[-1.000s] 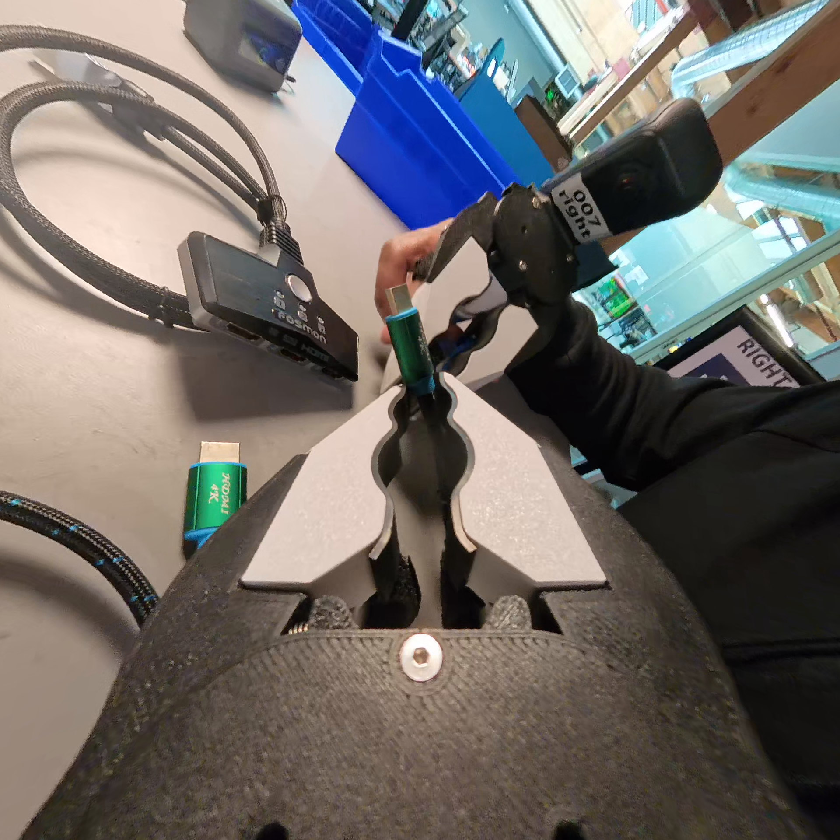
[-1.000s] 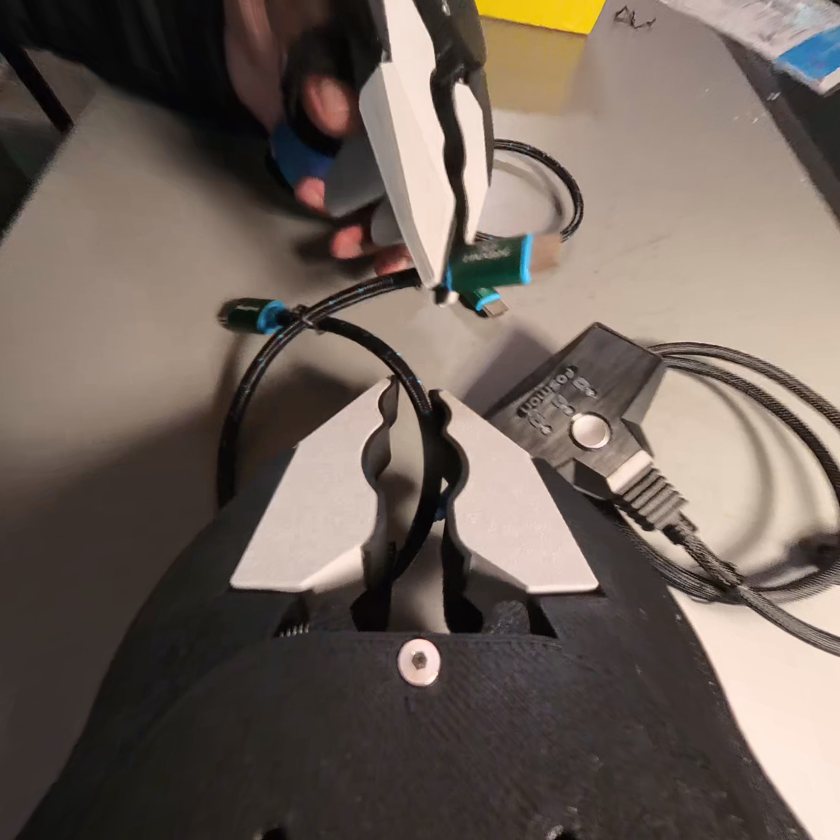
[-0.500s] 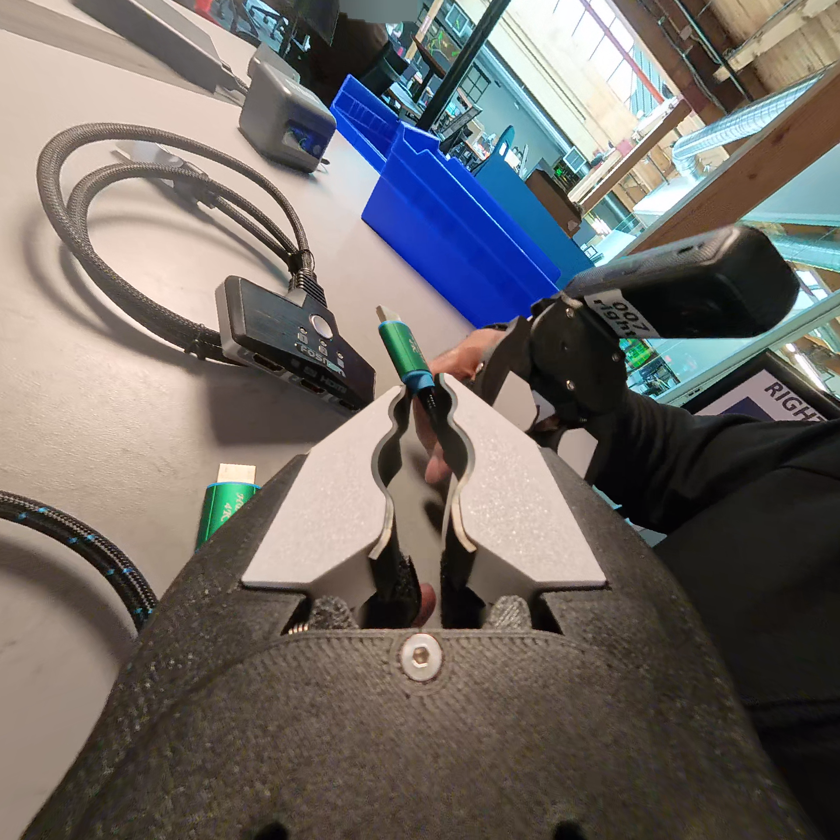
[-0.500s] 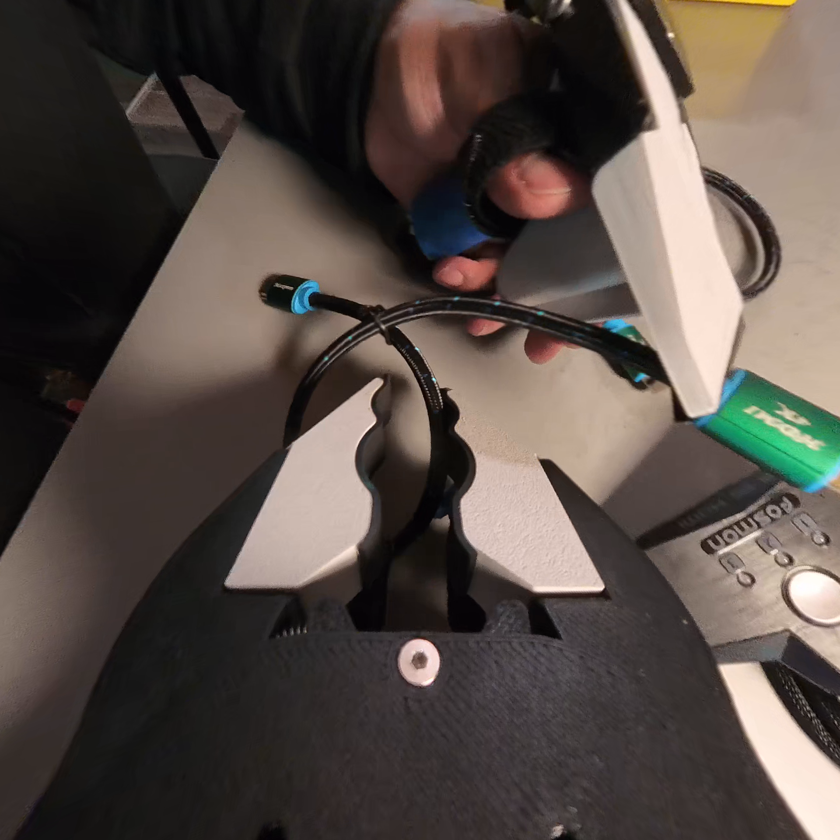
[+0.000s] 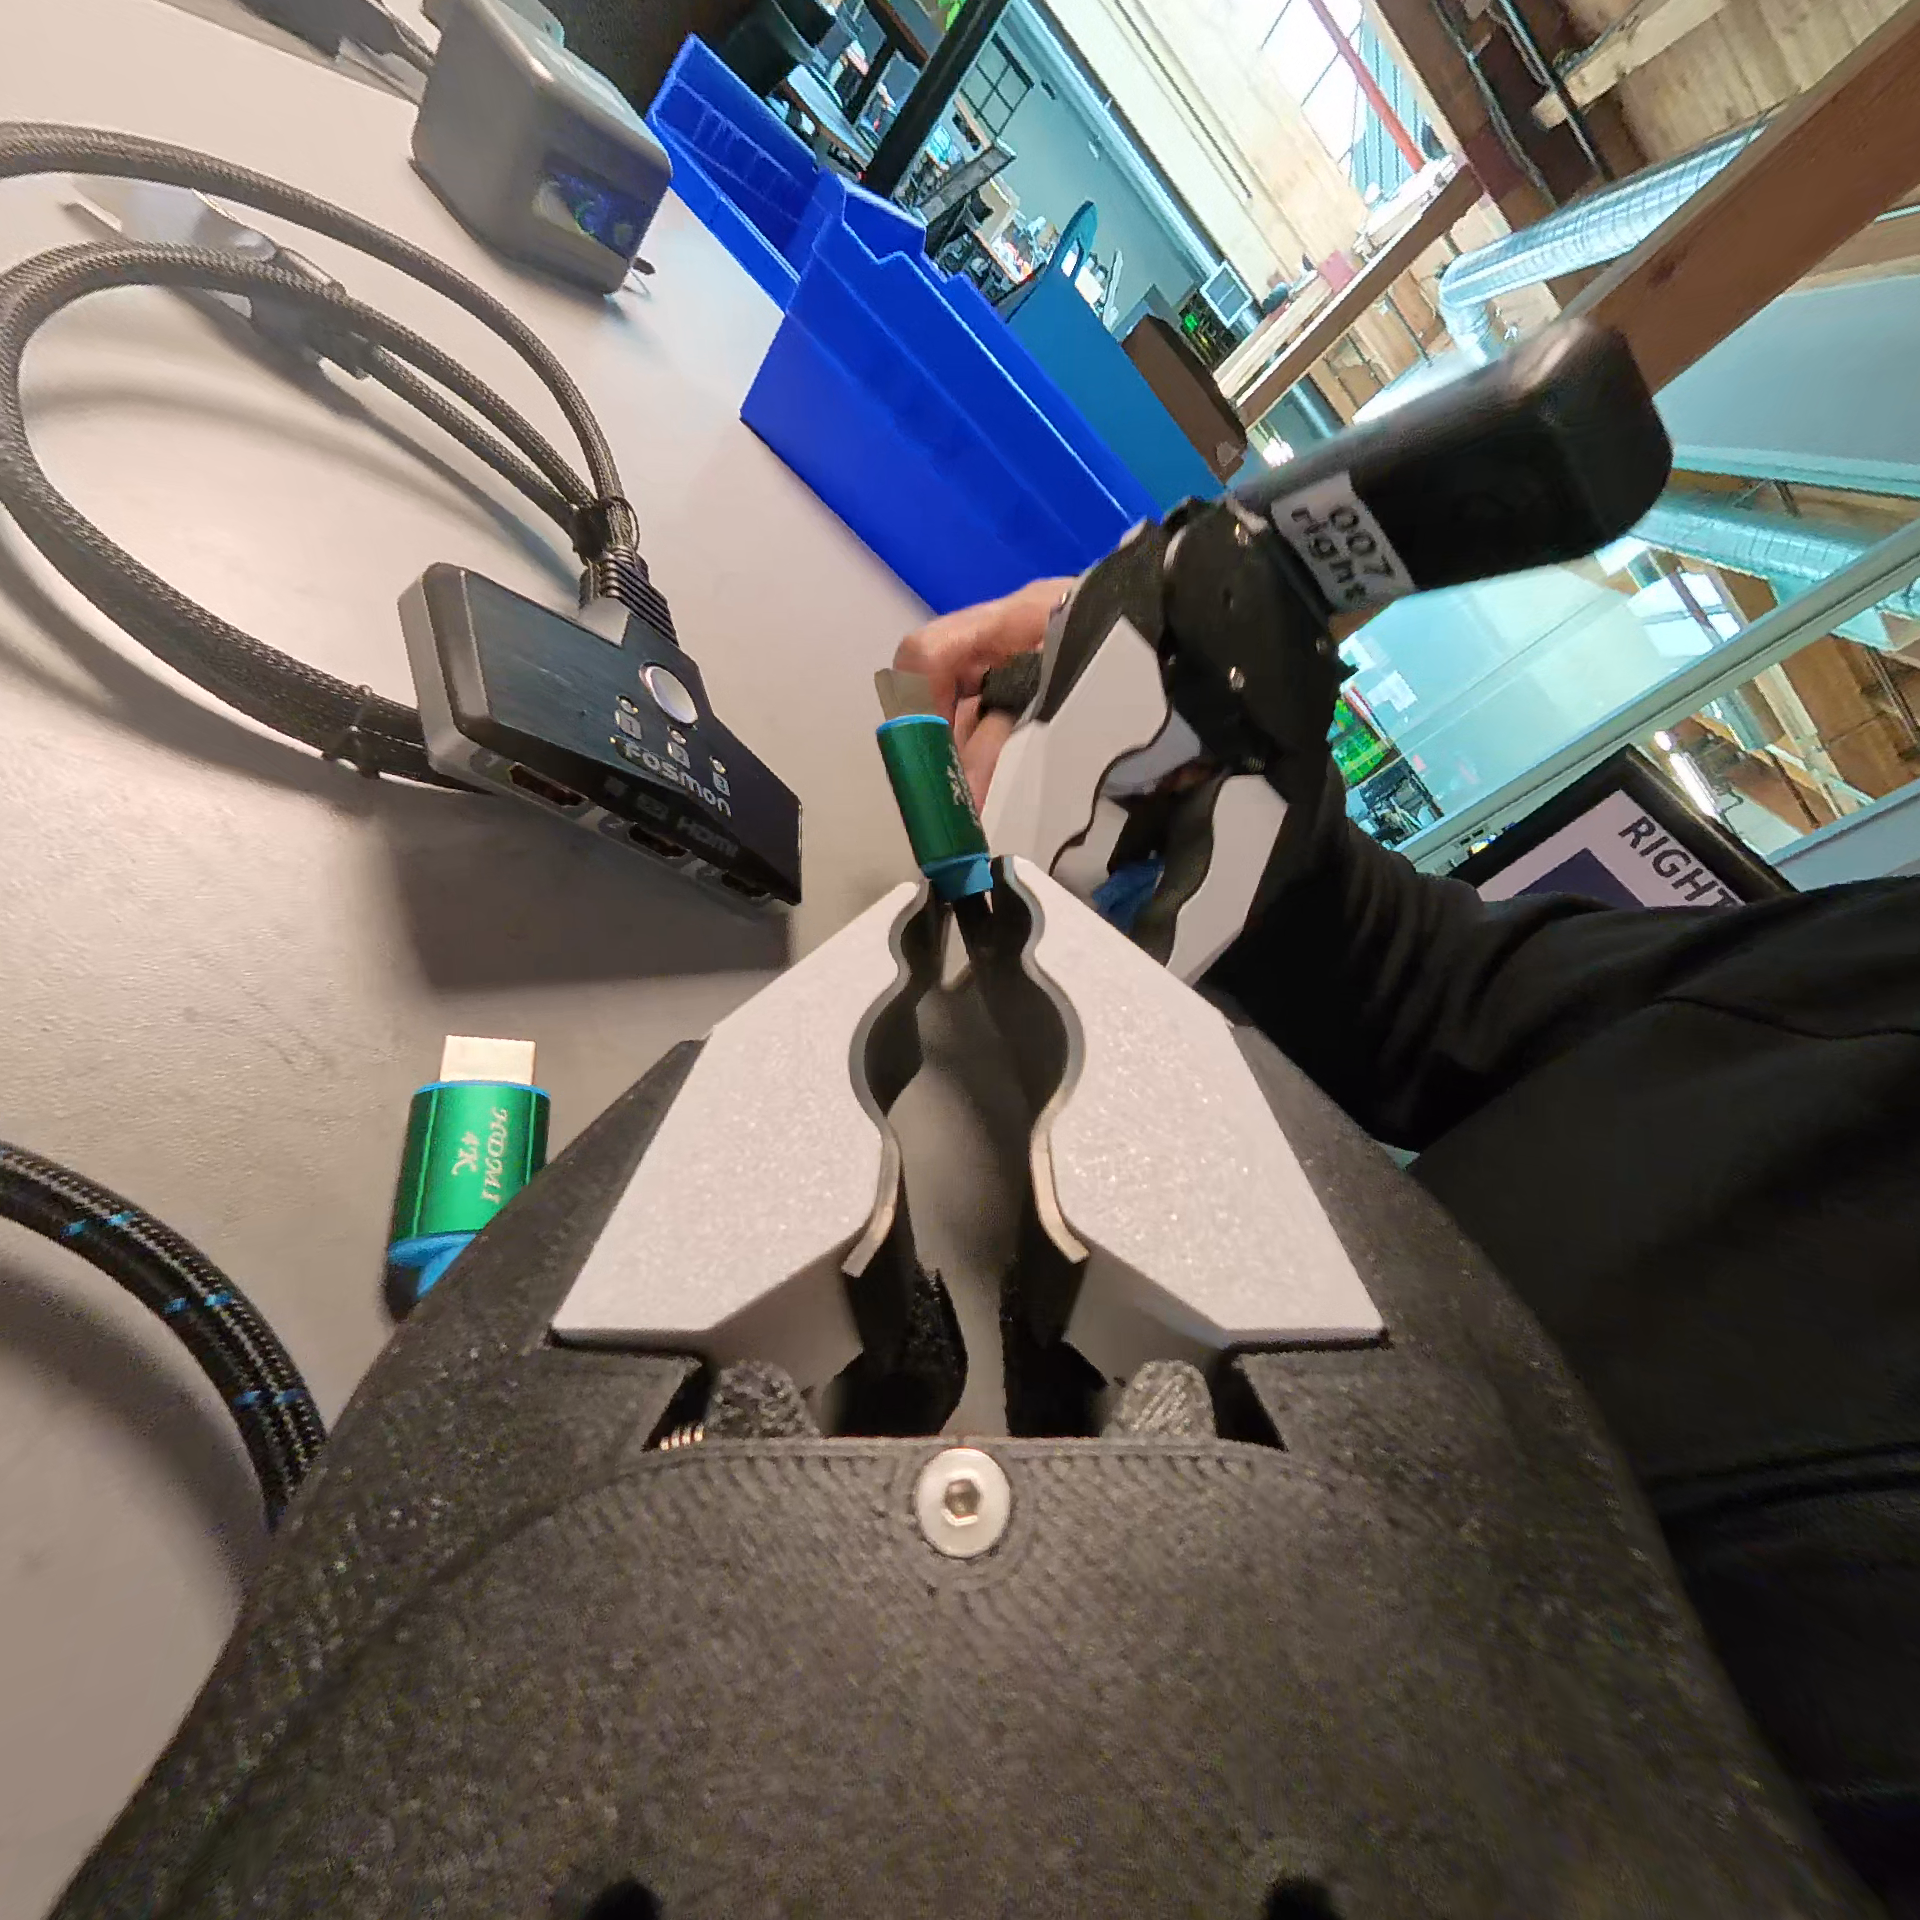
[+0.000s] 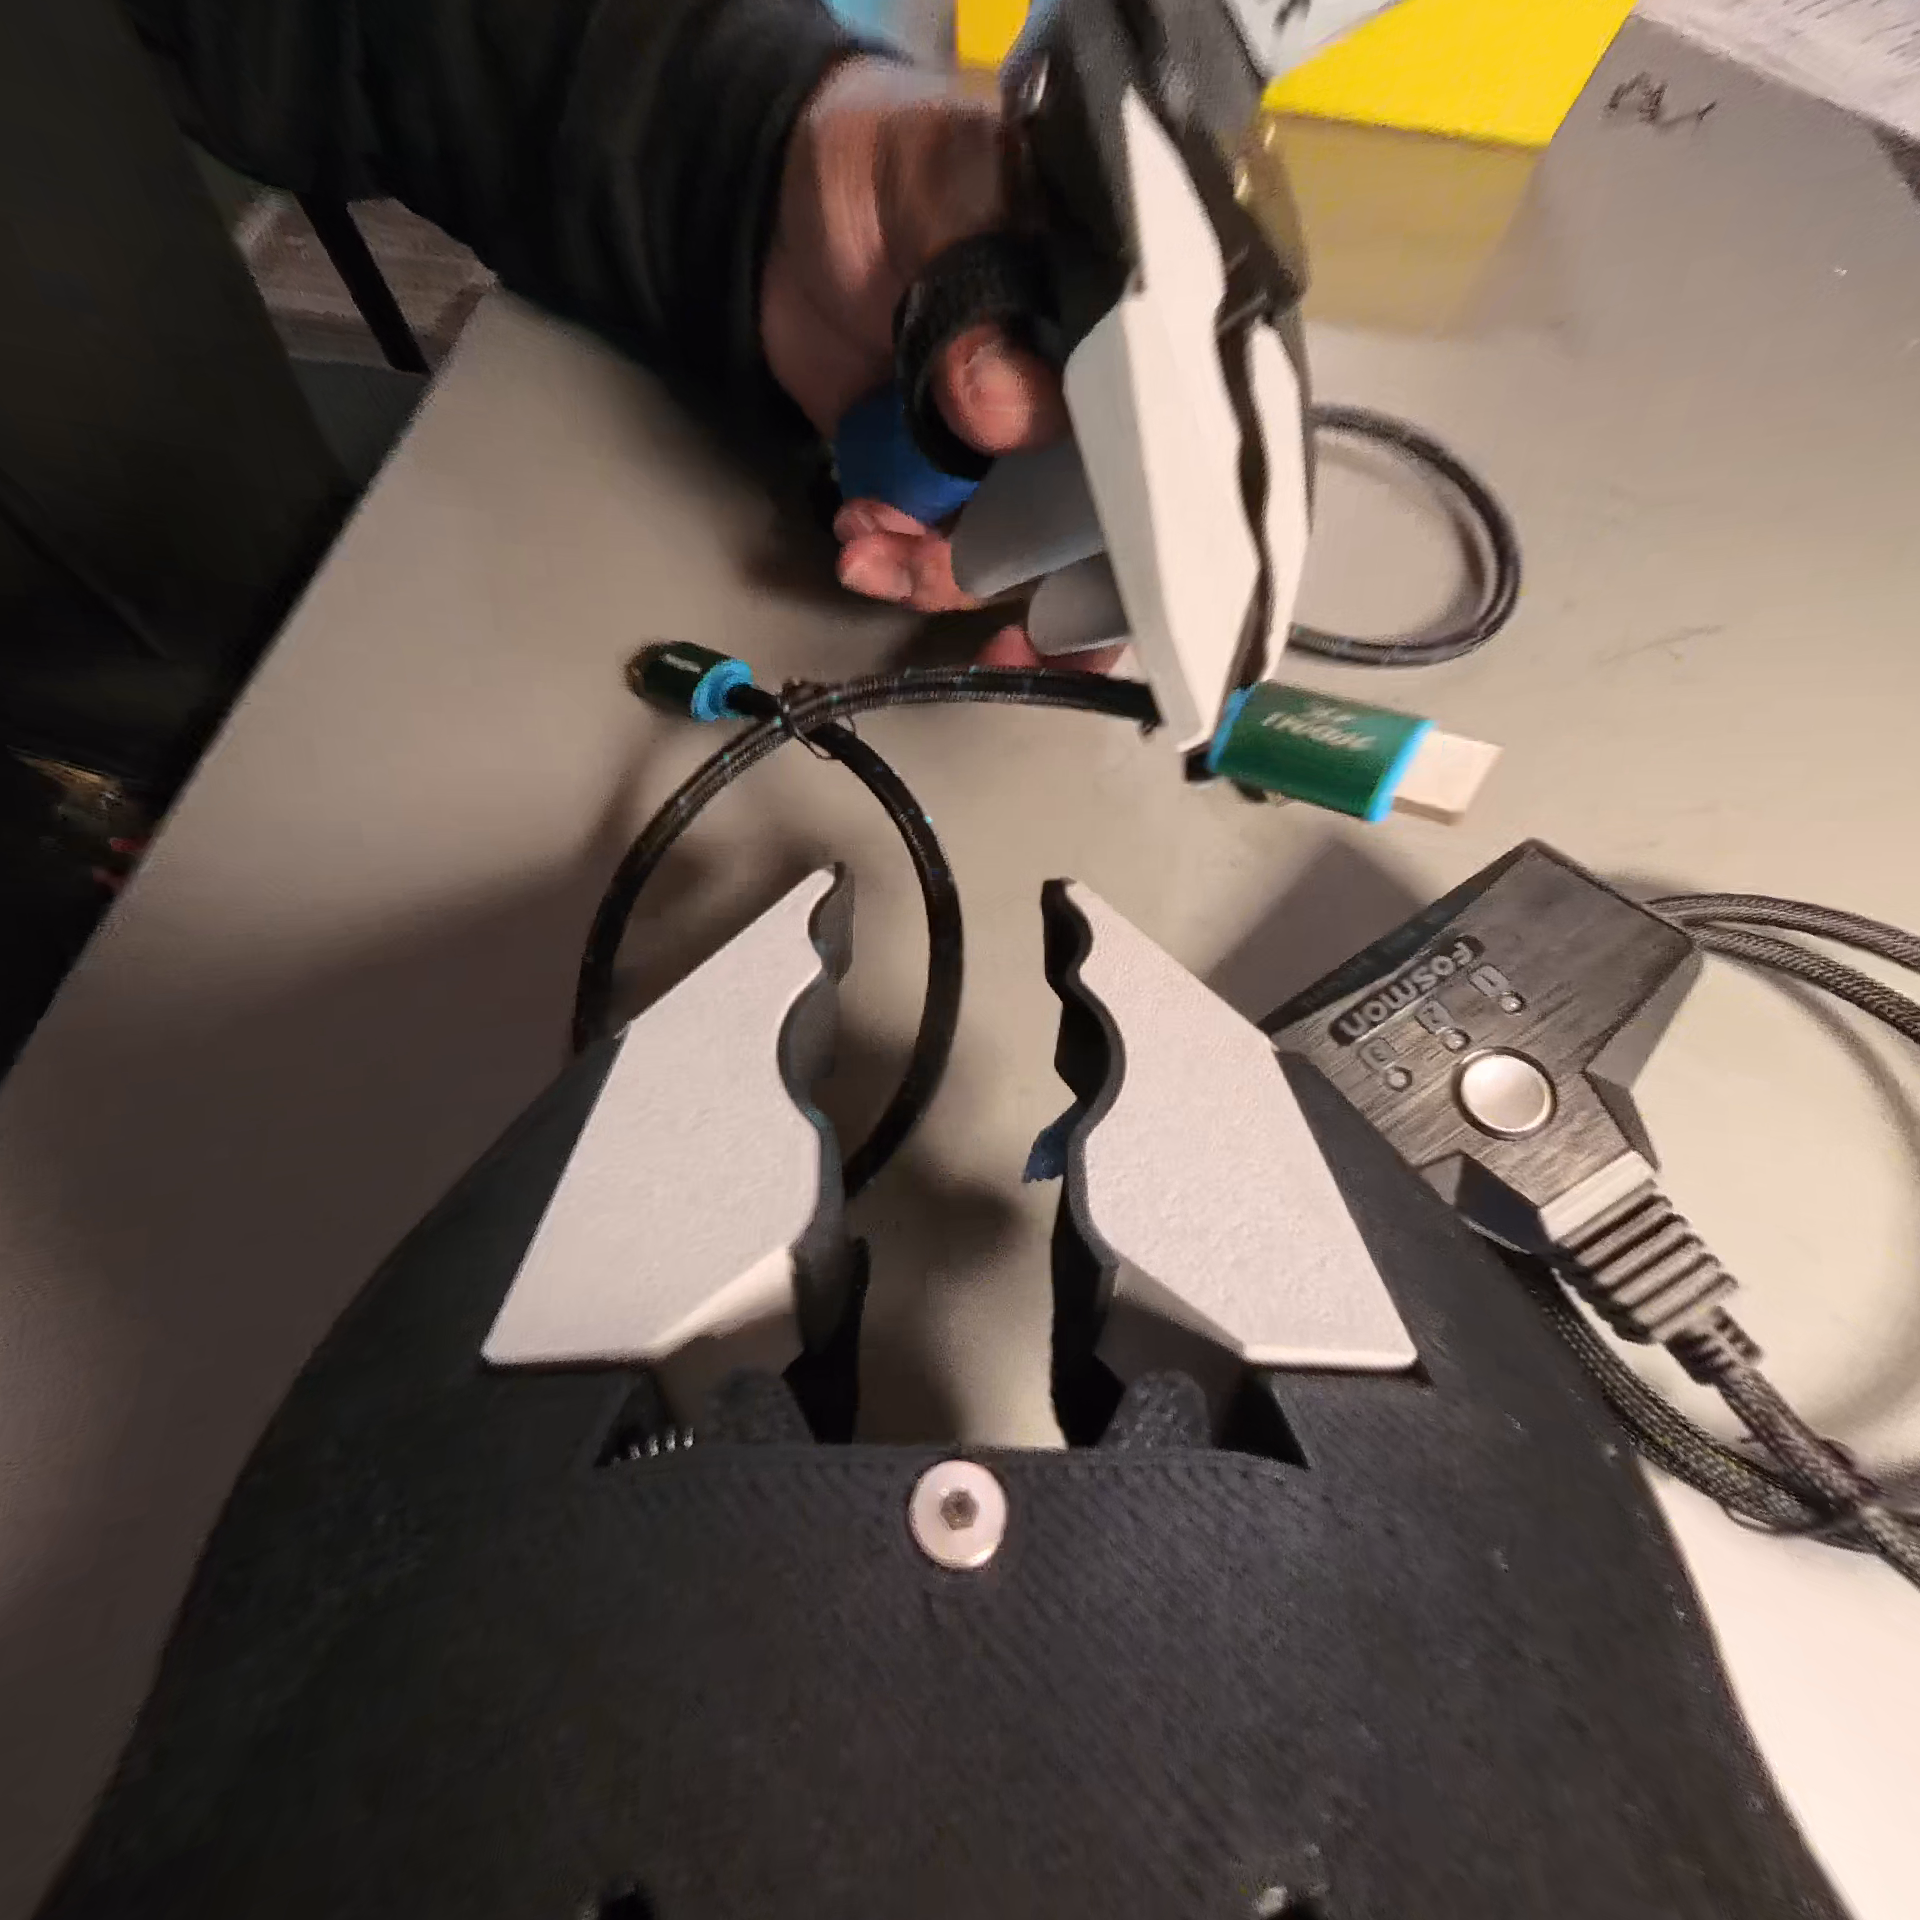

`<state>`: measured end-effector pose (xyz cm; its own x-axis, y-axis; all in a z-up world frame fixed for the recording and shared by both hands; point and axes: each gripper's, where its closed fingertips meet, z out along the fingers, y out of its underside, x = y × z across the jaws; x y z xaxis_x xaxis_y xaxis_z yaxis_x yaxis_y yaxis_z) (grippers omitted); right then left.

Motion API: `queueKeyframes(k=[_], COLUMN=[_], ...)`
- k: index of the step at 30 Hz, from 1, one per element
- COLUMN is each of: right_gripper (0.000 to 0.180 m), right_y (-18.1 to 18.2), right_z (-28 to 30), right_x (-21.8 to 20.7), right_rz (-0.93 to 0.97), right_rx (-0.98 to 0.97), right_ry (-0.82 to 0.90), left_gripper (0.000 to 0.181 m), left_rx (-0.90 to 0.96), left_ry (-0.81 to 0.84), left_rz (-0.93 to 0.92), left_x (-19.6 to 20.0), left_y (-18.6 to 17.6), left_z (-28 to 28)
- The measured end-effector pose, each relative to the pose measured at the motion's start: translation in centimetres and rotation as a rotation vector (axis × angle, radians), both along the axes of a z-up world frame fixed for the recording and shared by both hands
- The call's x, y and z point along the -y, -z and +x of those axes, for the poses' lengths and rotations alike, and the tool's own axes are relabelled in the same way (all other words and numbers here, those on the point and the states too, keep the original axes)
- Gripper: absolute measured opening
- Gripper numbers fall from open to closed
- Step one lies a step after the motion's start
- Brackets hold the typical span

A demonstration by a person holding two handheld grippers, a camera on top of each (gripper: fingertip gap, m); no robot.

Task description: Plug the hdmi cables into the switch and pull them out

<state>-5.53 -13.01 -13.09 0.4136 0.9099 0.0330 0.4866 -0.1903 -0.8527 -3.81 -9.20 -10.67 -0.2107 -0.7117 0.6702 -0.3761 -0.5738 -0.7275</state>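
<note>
While one switch waits, two green plugs show.

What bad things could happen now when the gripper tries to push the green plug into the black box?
1. The left gripper pinches the cable just behind the green plug, not its body, so the plug could bend sideways and miss the switch ports.
2. The right gripper is open and nothing holds the switch, so a push might slide it across the table.
3. The braided cable loops between the right gripper's fingers and could snag.
</note>
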Motion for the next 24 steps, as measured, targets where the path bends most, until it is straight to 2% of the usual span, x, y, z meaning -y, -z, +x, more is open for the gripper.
queueKeyframes(k=[3,5,7,11,14,16,20,24], right_gripper=[0.038,0.041,0.053,0.070,0.069,0.061,0.052,0.044], right_y=[-2.1,-2.4,-2.2,-2.1,-1.7,-1.3,-0.8,0.2], right_z=[1.2,1.8,1.9,1.2,0.5,-0.1,-1.1,-2.2], right_x=[-1.4,-2.6,-3.1,-3.0,-1.7,-0.3,1.4,2.6], right_rz=[0.063,0.145,0.218,0.205,0.117,0.050,0.043,0.032], right_rx=[-0.095,-0.077,-0.040,-0.078,-0.123,-0.143,-0.123,-0.056], right_ry=[0.067,0.123,0.135,0.117,0.044,-0.032,-0.126,-0.185], left_gripper=[0.010,0.011,0.011,0.010,0.010,0.010,0.011,0.011], left_rx=[-0.017,-0.031,-0.043,-0.058,-0.078,-0.105,-0.147,-0.162], left_ry=[0.042,0.081,0.121,0.193,0.286,0.365,0.503,0.561], left_rz=[0.006,0.015,0.020,0.043,0.056,0.064,0.113,0.152], left_x=[0.7,1.4,2.0,3.3,4.7,5.7,7.3,8.2], left_y=[0.3,0.5,0.7,1.0,1.4,1.9,2.7,3.2], left_z=[-0.1,-0.2,-0.3,-0.6,-1.3,-2.0,-3.6,-4.2])
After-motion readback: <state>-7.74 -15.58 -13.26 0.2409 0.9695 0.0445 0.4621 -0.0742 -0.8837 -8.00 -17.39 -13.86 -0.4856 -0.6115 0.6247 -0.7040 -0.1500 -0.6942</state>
